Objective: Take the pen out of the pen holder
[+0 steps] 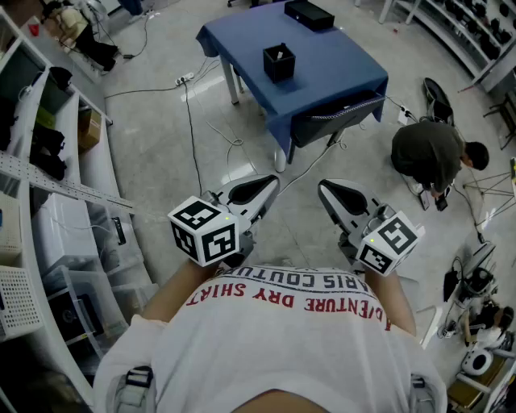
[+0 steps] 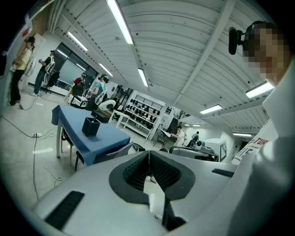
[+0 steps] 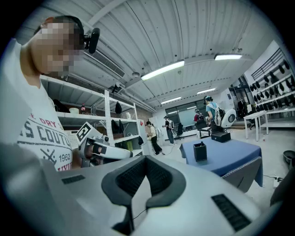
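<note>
A black square pen holder [image 1: 279, 63] stands on the blue-covered table [image 1: 330, 68], far ahead of me across the floor. A pale pen tip [image 1: 280, 55] shows inside it. The holder also appears small in the left gripper view [image 2: 91, 126] and in the right gripper view [image 3: 199, 151]. Both grippers hang close to my chest, well short of the table. My left gripper [image 1: 270, 181] is shut with nothing between its jaws [image 2: 149, 152]. My right gripper [image 1: 322, 187] is shut and empty as well [image 3: 146, 157].
A black box [image 1: 310, 14] lies at the table's far end, and a dark chair [image 1: 339, 117] is tucked under its near side. A person [image 1: 431, 157] crouches on the floor at right. Shelving [image 1: 48, 185] lines the left; cables [image 1: 193, 137] trail over the floor.
</note>
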`<state>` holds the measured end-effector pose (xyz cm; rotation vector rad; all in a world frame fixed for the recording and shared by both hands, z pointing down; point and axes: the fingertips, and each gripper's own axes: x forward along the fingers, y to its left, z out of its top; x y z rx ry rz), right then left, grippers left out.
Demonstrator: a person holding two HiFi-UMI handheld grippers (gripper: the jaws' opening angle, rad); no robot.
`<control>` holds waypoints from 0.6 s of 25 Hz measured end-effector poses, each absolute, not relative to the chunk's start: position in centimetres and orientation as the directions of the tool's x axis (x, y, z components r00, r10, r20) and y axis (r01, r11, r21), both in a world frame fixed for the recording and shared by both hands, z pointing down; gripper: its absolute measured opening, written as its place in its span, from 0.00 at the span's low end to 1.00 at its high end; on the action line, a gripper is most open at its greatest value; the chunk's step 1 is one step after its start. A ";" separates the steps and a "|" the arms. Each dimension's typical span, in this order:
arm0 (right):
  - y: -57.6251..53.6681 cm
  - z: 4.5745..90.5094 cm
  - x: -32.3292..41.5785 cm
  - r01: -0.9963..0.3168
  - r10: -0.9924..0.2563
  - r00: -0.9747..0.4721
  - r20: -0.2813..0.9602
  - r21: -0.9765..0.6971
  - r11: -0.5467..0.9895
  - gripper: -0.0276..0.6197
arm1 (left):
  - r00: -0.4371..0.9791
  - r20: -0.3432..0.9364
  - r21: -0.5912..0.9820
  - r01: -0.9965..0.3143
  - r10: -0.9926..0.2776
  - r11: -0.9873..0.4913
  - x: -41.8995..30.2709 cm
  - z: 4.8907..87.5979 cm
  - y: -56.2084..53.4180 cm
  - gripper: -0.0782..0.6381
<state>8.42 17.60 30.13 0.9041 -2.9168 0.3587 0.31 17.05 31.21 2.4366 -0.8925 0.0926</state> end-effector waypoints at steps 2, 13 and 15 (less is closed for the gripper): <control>17.6 30.2 8.6 -0.570 -0.553 -0.822 0.136 -0.203 0.796 0.08 | 0.780 0.242 0.465 -0.616 -0.577 -0.636 0.5 31.3 17.2 0.15; 17.2 29.6 8.9 -0.601 -0.588 -0.799 0.124 -0.152 0.785 0.52 | 0.789 0.226 0.477 -0.601 -0.572 -0.641 0.5 31.3 17.2 0.15; 17.0 29.6 8.7 -0.624 -0.612 -0.781 0.124 -0.127 0.771 0.59 | 0.791 0.212 0.479 -0.596 -0.574 -0.644 0.1 31.2 17.2 0.15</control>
